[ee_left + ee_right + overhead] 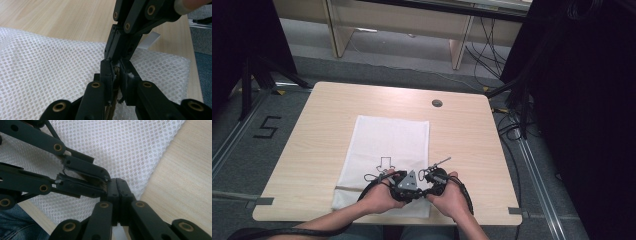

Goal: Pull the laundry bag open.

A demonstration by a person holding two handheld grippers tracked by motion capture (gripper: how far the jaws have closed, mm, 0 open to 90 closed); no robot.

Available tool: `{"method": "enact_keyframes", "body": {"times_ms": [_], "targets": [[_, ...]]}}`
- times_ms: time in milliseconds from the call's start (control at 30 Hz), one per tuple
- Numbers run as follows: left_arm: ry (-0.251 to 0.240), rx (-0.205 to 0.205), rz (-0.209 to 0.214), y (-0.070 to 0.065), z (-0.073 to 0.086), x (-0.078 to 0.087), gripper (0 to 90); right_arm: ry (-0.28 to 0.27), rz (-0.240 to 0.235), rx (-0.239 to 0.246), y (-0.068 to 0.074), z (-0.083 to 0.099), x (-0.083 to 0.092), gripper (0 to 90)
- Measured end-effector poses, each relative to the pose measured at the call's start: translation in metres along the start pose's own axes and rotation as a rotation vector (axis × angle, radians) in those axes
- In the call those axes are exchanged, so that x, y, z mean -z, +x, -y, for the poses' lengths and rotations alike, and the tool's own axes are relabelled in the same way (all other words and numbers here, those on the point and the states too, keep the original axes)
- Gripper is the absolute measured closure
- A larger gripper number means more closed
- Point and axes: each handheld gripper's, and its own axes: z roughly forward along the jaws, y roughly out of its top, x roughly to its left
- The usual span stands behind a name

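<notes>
I hold my two grippers tip to tip over the near edge of the white mesh bag [384,145], which lies flat on the wooden surface [312,145]. My right gripper [117,185] has its jaws pressed fully together. My left gripper [115,68] has its jaws nearly together, pinching a thin brownish strip [116,71] between them; I cannot tell what the strip is.

Light wooden table [322,150] on grey carpet floor [242,150], black curtains [592,100] flanking.
</notes>
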Motion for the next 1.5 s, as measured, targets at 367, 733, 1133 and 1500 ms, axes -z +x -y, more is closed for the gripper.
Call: {"method": "enact_keyframes", "body": {"times_ms": [367,733,1133,1500], "targets": [[0.003,0.053,0.015,0.002,0.000,0.000,82.0,0.004,-0.009,-0.008,-0.002,0.000,0.000,90.0],[0.012,0.076,0.029,0.004,-0.001,0.003,82.2,0.021,-0.011,-0.010,0.000,-0.001,0.000,90.0],[0.016,0.059,0.029,0.004,-0.001,0.007,82.2,0.030,0.009,-0.005,0.001,-0.002,0.000,90.0],[0.023,0.060,0.026,0.003,-0.001,0.012,82.2,0.035,0.015,0.007,0.002,-0.003,-0.001,90.0]]}}
